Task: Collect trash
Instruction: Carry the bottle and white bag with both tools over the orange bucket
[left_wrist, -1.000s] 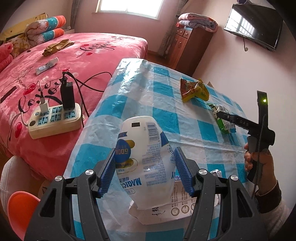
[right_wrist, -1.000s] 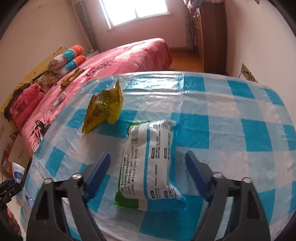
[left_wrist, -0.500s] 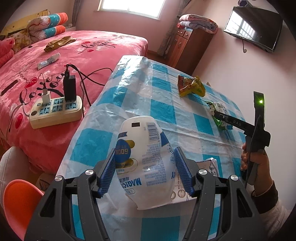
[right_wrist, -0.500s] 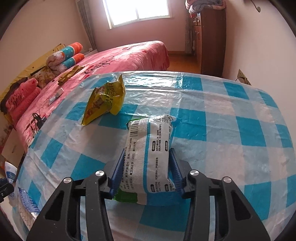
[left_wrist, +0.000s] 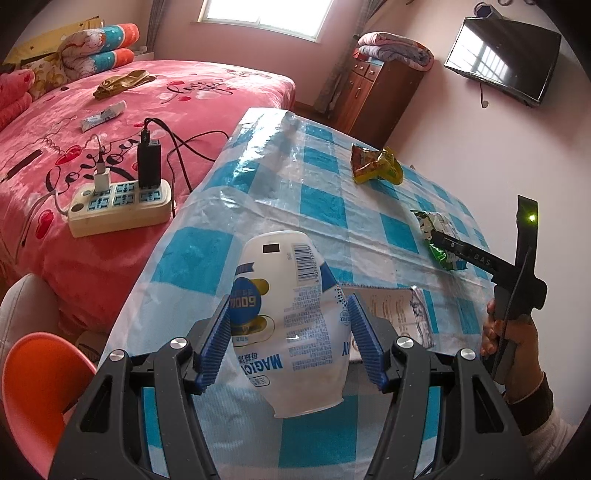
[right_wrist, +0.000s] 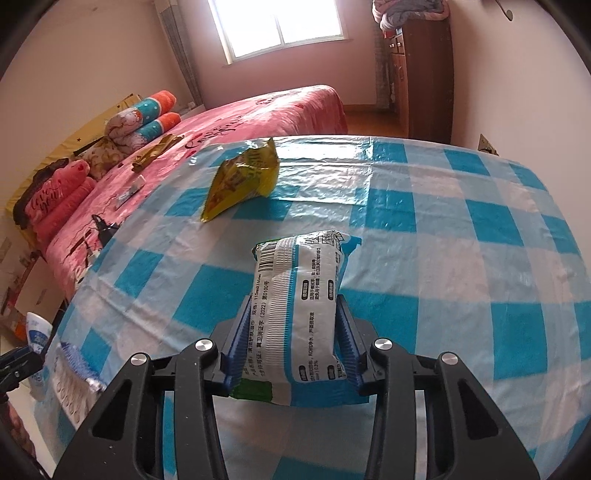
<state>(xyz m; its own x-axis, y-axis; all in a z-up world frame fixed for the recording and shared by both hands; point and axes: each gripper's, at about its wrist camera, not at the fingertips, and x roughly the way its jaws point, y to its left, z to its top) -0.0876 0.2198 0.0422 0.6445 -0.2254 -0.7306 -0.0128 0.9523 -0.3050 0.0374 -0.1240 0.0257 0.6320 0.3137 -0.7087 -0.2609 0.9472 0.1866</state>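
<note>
My left gripper (left_wrist: 289, 306) is shut on a white plastic bottle (left_wrist: 284, 280) with blue print, held above the near end of the blue-checked table (left_wrist: 321, 206). Across the table, my right gripper (right_wrist: 293, 299) grips a white and green wipes packet (right_wrist: 299, 288); its jaws are still closing, with the pads pressing on both sides of the packet. From the left wrist view the packet (left_wrist: 434, 225) sticks out past the right gripper's black fingers (left_wrist: 458, 253). A crumpled yellow snack bag (right_wrist: 243, 177) lies farther up the table. A flat silver-edged wrapper (left_wrist: 395, 310) lies beside the bottle.
A pink bed (left_wrist: 184, 96) runs along the table's left side, with a power strip (left_wrist: 118, 206) and cables near the edge. An orange stool (left_wrist: 37, 373) stands at the lower left. A wooden cabinet (left_wrist: 369, 92) and a wall TV (left_wrist: 502, 62) are at the back.
The right gripper's jaws closed from wide open onto the wipes packet and drew it nearer. The left gripper pulled back a little, still holding the bottle.
</note>
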